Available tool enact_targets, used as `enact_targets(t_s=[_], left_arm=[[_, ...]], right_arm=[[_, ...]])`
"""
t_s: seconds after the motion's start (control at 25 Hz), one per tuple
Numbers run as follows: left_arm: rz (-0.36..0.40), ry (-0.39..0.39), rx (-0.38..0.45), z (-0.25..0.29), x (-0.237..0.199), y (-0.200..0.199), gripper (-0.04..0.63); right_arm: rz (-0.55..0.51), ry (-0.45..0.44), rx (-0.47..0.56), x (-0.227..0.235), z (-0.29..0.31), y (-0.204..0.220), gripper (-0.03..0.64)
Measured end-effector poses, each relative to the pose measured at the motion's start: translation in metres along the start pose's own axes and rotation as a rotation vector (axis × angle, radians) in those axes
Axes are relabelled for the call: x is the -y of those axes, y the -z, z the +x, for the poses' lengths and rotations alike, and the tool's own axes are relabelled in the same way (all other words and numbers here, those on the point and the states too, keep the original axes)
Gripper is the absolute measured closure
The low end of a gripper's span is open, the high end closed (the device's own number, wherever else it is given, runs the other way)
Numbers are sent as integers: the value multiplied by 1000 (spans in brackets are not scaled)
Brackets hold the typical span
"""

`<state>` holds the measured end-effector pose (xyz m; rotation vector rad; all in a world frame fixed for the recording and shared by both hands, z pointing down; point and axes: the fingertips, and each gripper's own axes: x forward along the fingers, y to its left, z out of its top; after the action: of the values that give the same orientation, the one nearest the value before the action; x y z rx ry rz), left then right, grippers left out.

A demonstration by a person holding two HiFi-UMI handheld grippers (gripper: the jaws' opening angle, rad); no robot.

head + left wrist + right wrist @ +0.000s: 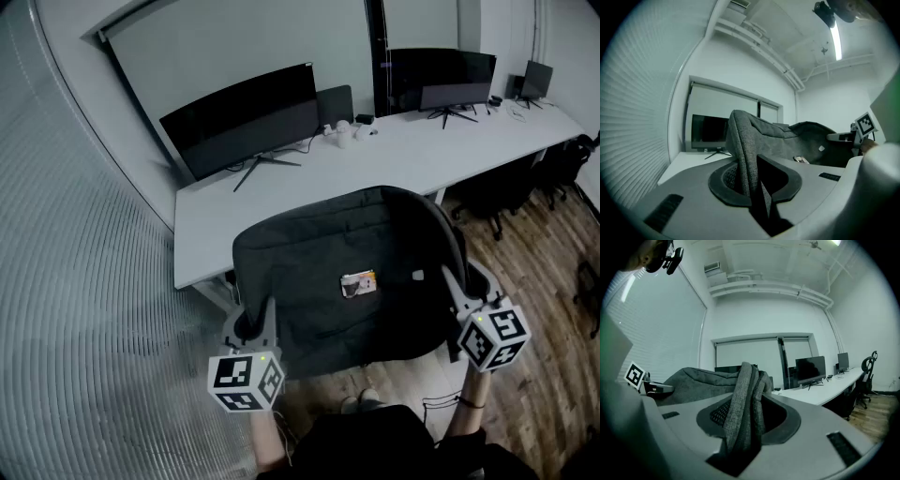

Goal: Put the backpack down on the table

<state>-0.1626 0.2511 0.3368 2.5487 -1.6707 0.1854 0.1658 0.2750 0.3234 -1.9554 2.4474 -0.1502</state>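
by the table [281,202], backpack [314,253] (dark grey)

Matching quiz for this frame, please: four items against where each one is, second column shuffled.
Column 1:
1. left tongs
2. right tongs
3. curved monitor
4. small label

Column 2:
A. standing on the white table
B. on the face of the grey backpack
C. shut on the backpack's right edge
D. shut on the backpack's left edge

Pairs: 1-D, 2-C, 3-A, 4-B
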Motion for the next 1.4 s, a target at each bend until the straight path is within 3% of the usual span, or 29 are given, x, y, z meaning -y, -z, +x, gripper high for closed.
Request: enact_targets(t_s=[0.88, 1.4], left_arm=[[-15, -28, -8, 29, 23, 7, 537], [-54, -95, -78, 27, 11, 28, 535]], right_arm=[[-14, -34, -15, 40, 22, 5, 478], [-1, -99, -82, 34, 51, 23, 477]])
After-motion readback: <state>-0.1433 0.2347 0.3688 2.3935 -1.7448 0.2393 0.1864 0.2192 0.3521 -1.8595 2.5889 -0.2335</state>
